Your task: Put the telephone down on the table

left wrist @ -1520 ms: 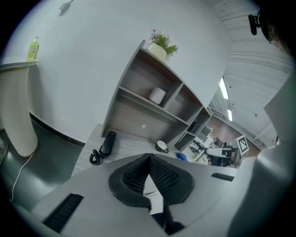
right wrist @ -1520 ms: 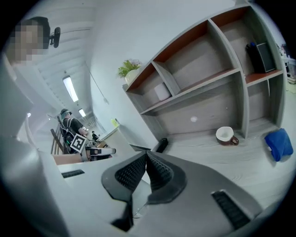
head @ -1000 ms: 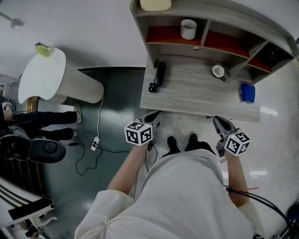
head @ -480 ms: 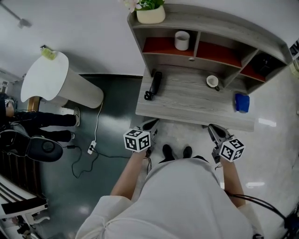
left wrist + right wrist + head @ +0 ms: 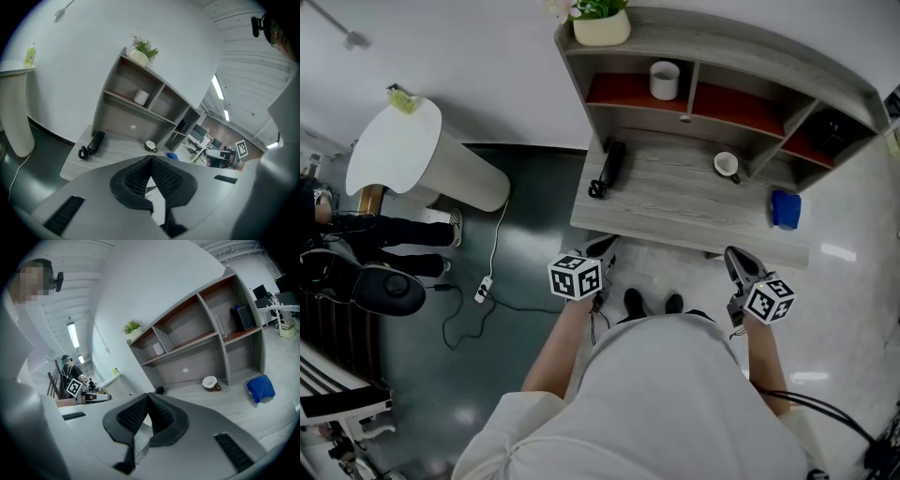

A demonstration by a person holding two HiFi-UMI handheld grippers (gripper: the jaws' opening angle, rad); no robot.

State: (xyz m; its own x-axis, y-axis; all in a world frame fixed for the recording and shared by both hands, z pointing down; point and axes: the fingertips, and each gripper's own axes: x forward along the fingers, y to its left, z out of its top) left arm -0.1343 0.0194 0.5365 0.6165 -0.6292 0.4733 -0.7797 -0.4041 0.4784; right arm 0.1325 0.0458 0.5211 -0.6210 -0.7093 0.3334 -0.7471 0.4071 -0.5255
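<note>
- Head view: find the telephone (image 5: pixel 610 167) already lying flat on the left end of the table (image 5: pixel 675 211). Slim black plastic, seemingly smooth, with a coiled cord bunched at the near end.
- Judge the put-down as good as done. Best now to keep both hands short of the table's near edge, well apart from that springy cord, so as not to snag and drag the handset.
- Same view: note the left gripper (image 5: pixel 602 247) and right gripper (image 5: pixel 734 254) just short of the near edge, neither carrying anything.
- Matt, pale grey wood-grain board. Red-floored shelf (image 5: pixel 731 103) behind it, holding a white cylindrical cup (image 5: pixel 665 80). Small round mug (image 5: pixel 727 165) and soft-looking blue bundle (image 5: pixel 785 208) on the right half, well apart from the telephone.
- Left gripper view: see the jaws pressed together on nothing, with ribbed black pads set in a smooth grey moulded shell. Telephone beyond on the table's left, lying lengthwise toward the shelf back, cord end nearest.
- Right gripper view: much the same, jaws together and empty. Only a dark end, probably of the telephone, peeking above the shell. Mug and crumpled blue bundle plain to the right.
- For any further nudge, take the handset's narrow middle, never the cord.
</note>
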